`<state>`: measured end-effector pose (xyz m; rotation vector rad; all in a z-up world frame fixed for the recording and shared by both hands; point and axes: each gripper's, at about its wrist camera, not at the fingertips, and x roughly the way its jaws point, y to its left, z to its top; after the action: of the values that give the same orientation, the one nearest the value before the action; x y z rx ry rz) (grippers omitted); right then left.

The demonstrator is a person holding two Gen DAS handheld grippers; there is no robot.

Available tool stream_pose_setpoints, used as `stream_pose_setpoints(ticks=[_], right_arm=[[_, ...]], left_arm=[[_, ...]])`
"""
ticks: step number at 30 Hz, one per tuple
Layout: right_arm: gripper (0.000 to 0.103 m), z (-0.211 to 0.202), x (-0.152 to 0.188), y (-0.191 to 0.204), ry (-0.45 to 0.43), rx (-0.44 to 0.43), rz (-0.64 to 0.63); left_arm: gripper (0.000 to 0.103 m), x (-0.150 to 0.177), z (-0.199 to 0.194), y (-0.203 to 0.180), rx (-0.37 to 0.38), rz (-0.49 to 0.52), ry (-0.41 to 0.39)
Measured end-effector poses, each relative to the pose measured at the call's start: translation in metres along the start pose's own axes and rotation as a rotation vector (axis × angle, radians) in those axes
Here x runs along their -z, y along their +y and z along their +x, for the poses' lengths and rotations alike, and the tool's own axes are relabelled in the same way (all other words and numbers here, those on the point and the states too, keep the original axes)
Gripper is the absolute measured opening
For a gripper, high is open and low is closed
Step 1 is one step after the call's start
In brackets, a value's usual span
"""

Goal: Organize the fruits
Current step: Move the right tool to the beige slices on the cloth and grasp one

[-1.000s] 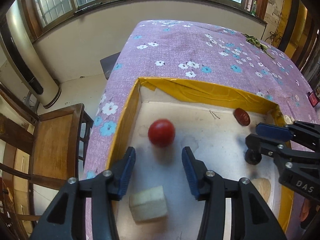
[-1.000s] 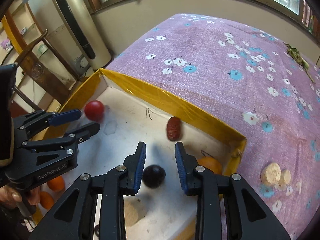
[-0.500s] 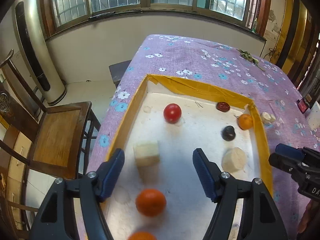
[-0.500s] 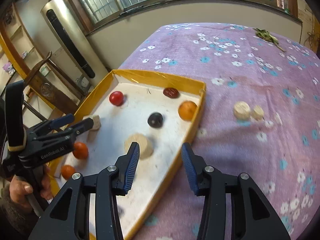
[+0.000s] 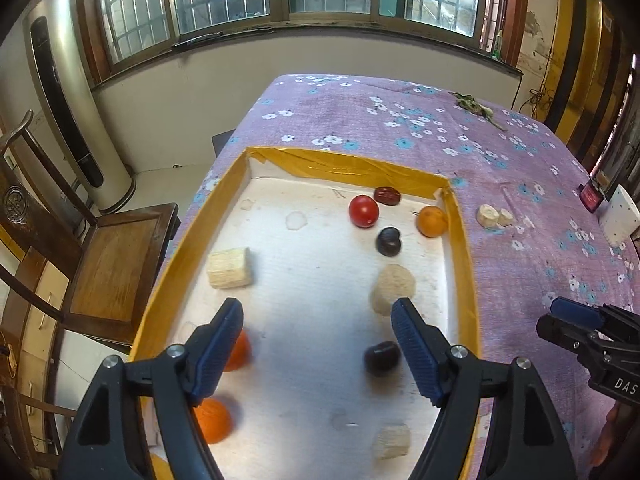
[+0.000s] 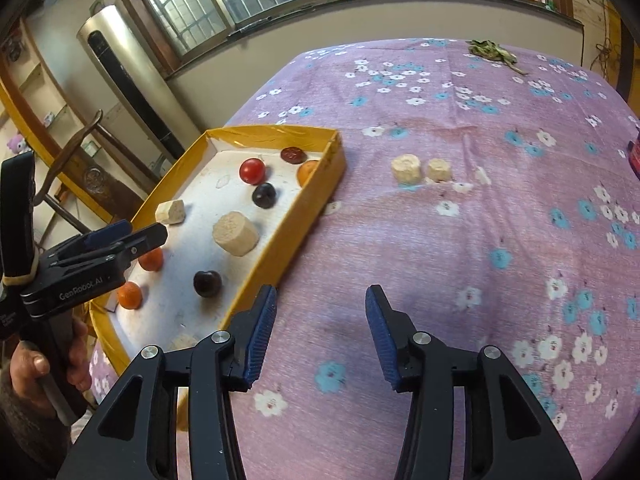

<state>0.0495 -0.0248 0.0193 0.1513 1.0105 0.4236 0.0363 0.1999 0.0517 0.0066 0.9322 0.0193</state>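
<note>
The purple floral tablecloth (image 6: 460,240) covers the whole table and carries the shallow yellow-rimmed cardboard tray with a white floor (image 5: 464,248), which lies at its left end. Inside the tray the fruits lie scattered, none grouped by kind: a red tomato (image 5: 363,211), a dark red date (image 5: 387,195), an orange citrus fruit (image 5: 431,221) and a dark plum (image 5: 388,241) near the far right corner, a second dark fruit (image 5: 382,357) nearer, and two more orange fruits (image 5: 212,420) along the left wall. Pale cut cylinders (image 5: 392,288) sit among them, and two pale pieces (image 6: 420,170) remain on the cloth outside the tray — well apart from it. The left gripper (image 5: 316,344) hangs over the tray floor with jaws opening and nothing between them. The right gripper (image 6: 320,336) hovers over bare cloth just beside the tray, released and empty. Judged from this layout, sorting is at an early or middle stage — the tray contents remain mixed.
</note>
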Motion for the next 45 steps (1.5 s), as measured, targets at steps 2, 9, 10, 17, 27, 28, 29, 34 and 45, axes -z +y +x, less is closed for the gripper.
stream_pose_setpoints(ticks=[2, 9, 10, 17, 27, 28, 29, 34, 45], right_arm=[[0.045, -0.003, 0.001, -0.010, -0.002, 0.001, 0.010], [0.045, -0.007, 0.000, -0.045, -0.002, 0.004, 0.049], [0.045, -0.006, -0.001, -0.047, -0.001, 0.005, 0.050], [0.046, 0.002, -0.018, -0.072, 0.002, 0.019, 0.049], [0.045, 0.032, -0.066, -0.075, -0.038, 0.031, -0.101], [0.045, 0.039, -0.070, -0.074, -0.032, 0.036, -0.138], [0.045, 0.046, -0.073, -0.073, -0.020, 0.037, -0.163], [0.038, 0.072, -0.084, -0.074, 0.019, 0.050, -0.227], [0.020, 0.084, -0.084, -0.073, 0.042, 0.060, -0.321]], left_arm=[[0.079, 0.000, -0.002, -0.008, 0.001, 0.002, 0.004], [0.082, 0.000, -0.005, -0.033, -0.005, 0.016, 0.016], [0.082, 0.002, -0.006, -0.037, -0.006, 0.016, 0.018], [0.082, 0.003, -0.004, -0.059, 0.027, 0.024, 0.043], [0.082, 0.004, -0.001, -0.076, 0.051, 0.036, 0.081], [0.082, 0.004, -0.001, -0.078, 0.051, 0.040, 0.084], [0.082, 0.004, -0.001, -0.078, 0.051, 0.044, 0.087], [0.082, 0.007, -0.002, -0.083, 0.057, 0.063, 0.098], [0.083, 0.000, -0.001, -0.103, 0.077, 0.094, 0.101]])
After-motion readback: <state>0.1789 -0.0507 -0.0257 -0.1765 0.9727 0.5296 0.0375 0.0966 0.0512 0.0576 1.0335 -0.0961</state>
